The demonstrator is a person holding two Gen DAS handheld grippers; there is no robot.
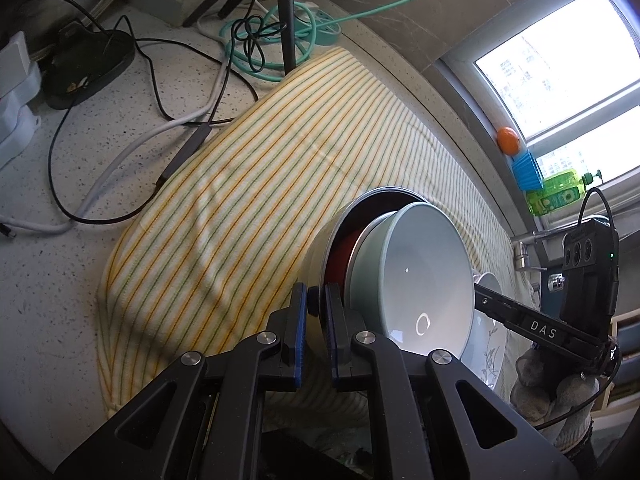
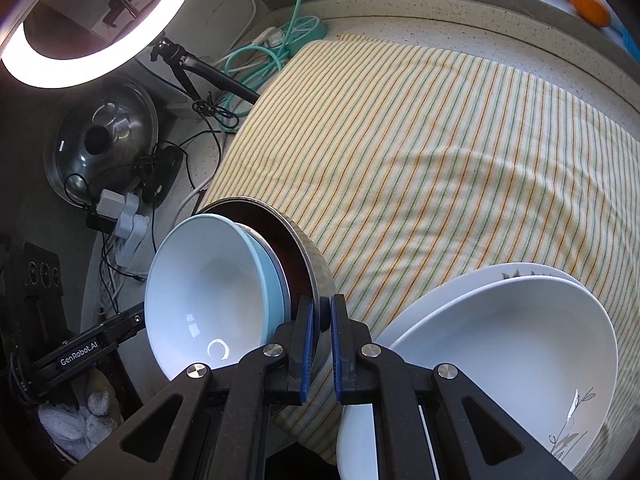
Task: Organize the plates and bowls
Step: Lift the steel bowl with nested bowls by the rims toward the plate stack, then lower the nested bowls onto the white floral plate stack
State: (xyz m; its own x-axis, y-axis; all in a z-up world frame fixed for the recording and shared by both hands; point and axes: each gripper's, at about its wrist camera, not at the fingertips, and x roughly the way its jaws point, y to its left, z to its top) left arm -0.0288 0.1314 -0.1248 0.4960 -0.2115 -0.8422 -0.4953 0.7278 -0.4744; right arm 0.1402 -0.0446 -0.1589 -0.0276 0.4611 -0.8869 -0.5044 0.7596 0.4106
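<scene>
**A nested stack held by its steel rim, from both sides**

I have both tools clamped on the rim of the steel bowl [image 1: 320, 248]: my left gripper [image 1: 318, 308] pinches one side, my right gripper [image 2: 321, 320] the opposite side. The bowl hangs tilted over the striped cloth [image 1: 248, 168], with a reddish dish [image 1: 340, 256] and a pale blue bowl [image 1: 416, 268] nested inside. Two white plates [image 2: 500, 340] lie stacked just beside it, near the cloth's edge.

I judge this stack heavy and stiff. The steel rim is thin and slick, and the glazed inner pieces are fragile and loose enough to slide out if I tip further. Opposite rim points look like the best hold; I should level it.
</scene>
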